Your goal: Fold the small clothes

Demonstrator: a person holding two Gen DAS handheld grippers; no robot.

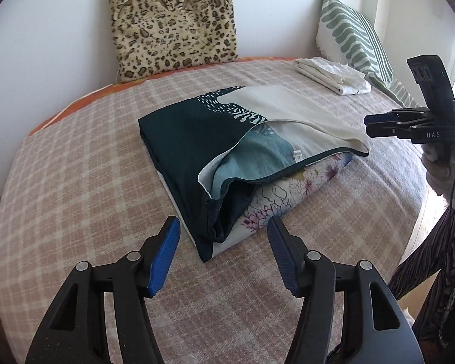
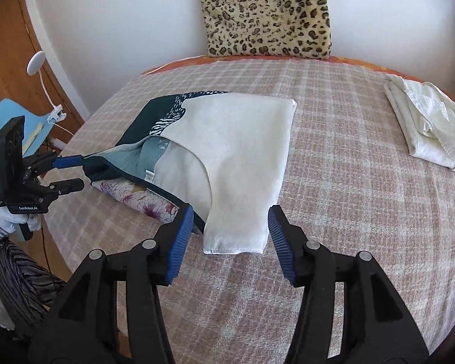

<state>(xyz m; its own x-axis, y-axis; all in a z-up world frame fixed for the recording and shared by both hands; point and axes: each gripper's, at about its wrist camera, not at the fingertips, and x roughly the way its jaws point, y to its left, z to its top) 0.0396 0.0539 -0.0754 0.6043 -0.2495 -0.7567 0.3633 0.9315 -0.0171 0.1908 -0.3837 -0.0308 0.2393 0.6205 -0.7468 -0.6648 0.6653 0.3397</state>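
A folded dark teal and cream garment (image 1: 197, 139) lies on a folded floral piece (image 1: 291, 191) in the middle of the bed. My left gripper (image 1: 223, 230) stands open just before the stack's near corner, and its pads (image 1: 166, 251) touch nothing. Seen from the right wrist view, that left gripper (image 2: 74, 173) sits at the garment's dark hem with its fingers apart. My right gripper (image 2: 230, 221) is open too. The garment's cream corner (image 2: 236, 233) lies flat between its fingers, unpressed. In the left wrist view the right gripper (image 1: 367, 124) hovers at the stack's right side.
A pink checked blanket (image 1: 75, 182) covers the bed. Against the wall lean a leopard cushion (image 1: 173, 27) and a green striped pillow (image 1: 352, 33). Folded white cloth (image 2: 430, 127) lies at the back right. A wooden cabinet (image 2: 12, 45) stands left of the bed.
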